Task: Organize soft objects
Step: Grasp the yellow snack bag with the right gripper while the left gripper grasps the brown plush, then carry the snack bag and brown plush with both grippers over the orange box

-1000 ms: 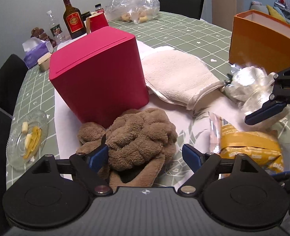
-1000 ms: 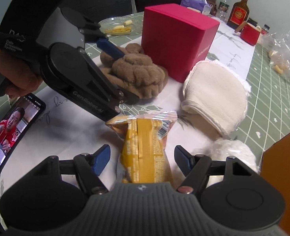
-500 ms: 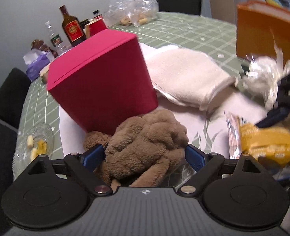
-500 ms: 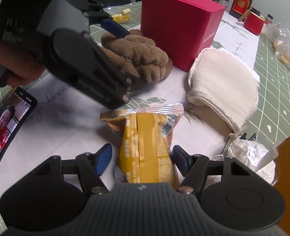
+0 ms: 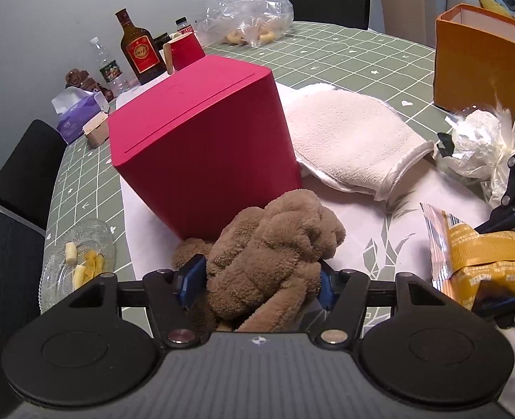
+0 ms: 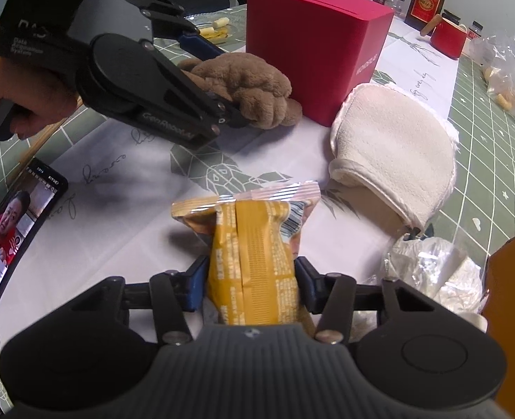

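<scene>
On the left, my left gripper [image 5: 257,281] is closing its jaws around the brown plush [image 5: 275,248], near the red box [image 5: 201,139]. On the right, my right gripper [image 6: 250,284] closes on the yellow packet [image 6: 254,244]. Next, I judge, lift both towards the orange box [image 5: 480,66]; its inside is hidden.
</scene>
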`<state>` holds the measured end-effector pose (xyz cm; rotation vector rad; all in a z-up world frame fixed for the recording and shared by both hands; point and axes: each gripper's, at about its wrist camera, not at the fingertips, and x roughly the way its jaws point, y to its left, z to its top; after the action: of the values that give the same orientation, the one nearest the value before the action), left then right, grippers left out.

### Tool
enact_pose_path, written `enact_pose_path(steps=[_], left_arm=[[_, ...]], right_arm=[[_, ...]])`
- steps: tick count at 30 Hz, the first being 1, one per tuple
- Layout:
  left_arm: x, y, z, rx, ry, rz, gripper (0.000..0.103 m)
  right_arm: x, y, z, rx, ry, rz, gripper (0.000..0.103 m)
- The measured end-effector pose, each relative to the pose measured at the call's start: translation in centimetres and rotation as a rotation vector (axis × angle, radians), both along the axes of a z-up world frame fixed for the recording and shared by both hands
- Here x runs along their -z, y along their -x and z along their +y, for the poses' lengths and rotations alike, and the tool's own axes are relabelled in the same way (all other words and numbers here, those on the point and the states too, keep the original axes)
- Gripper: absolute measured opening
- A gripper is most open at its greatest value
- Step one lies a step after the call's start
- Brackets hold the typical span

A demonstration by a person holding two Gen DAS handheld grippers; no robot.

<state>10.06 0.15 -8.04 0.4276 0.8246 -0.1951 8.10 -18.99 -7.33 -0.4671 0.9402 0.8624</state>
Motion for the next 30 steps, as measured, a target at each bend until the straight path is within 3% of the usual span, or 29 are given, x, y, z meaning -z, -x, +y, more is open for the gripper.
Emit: enact_pose_path(steps=[4,15,17,23,30], left_arm=[[-1.4,0.5,1.2,-0.026,0.057,-0.006,0.061],[-5.2,1.3,3.5,-0.119,0.12,-0.049,0.061],[-6.3,1.8,3.3,-0.112,0.129,-0.064,0.061],[-11.7,3.5,2.5,-0.098,0.25,-0.144,0.061],[-15.9,5.8,-1.6,-0.047,0.296,-0.19,0.061]], right_arm=[[-0.5,0.0,-0.2,0.0,-0.018,-0.002,0.048],[-2.9,-0.6,-1.2,0.047,-0.094,-0.031,0.047],[-3.7,-0.7,-1.5,0.062,-0.118,-0.034,0.047],[-7.1,-1.7,-3.5,0.154,-0.252,-0.026,0.047],[-10.9,-1.4,-6.7,0.24,-0.365,-0.054,0.047]])
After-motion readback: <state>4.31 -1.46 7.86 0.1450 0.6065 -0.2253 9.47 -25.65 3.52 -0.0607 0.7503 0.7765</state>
